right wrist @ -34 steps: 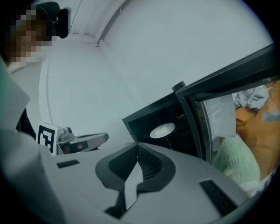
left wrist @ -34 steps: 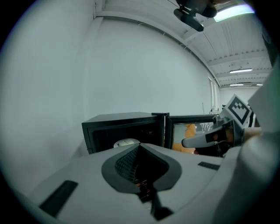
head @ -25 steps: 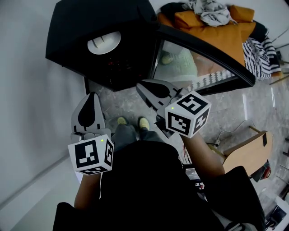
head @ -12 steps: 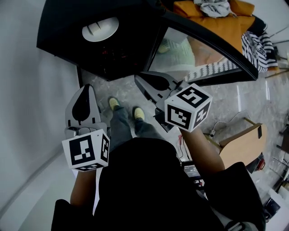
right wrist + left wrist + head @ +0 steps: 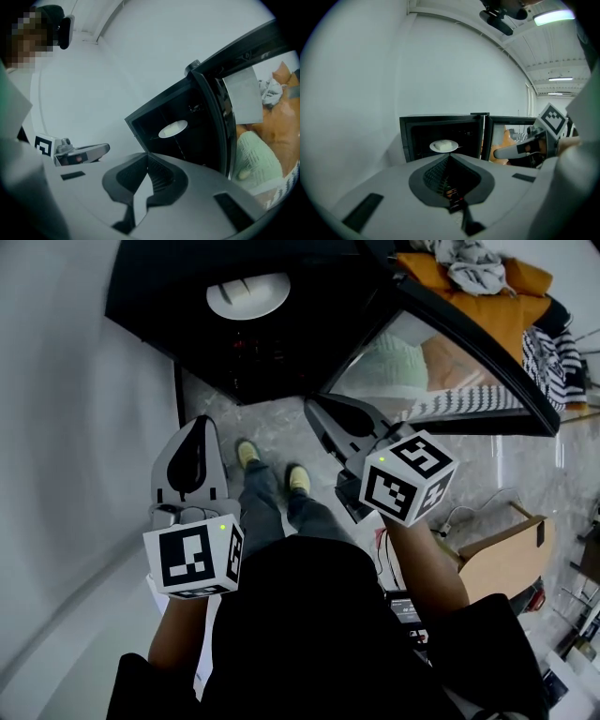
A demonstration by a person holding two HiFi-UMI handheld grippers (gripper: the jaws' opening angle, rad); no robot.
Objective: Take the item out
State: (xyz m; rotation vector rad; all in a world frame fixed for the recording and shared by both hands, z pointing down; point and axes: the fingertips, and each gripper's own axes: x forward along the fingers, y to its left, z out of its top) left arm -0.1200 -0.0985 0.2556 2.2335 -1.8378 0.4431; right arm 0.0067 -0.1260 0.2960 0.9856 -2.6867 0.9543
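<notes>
A black microwave oven [image 5: 309, 352] stands low against the wall with its glass door [image 5: 450, 352] swung open to the right. Inside it a white plate [image 5: 247, 296] carries a pale block [image 5: 445, 145]; the plate also shows in the right gripper view [image 5: 173, 129]. My left gripper [image 5: 199, 423] is shut and empty, pointing at the oven opening from some distance. My right gripper [image 5: 317, 411] is also shut with nothing in it, held beside the door's edge. Neither gripper touches the oven or plate.
A white wall [image 5: 75, 427] runs along the left. An orange sofa [image 5: 469, 287] piled with clothes and a striped cloth [image 5: 553, 343] lie behind the door. A cardboard box [image 5: 506, 554] sits on the marble floor at right. The person's yellow shoes [image 5: 248, 454] are below.
The head view has shifted, so the oven sits further right in the picture. Both grippers stay shut and keep about the same distance from the oven.
</notes>
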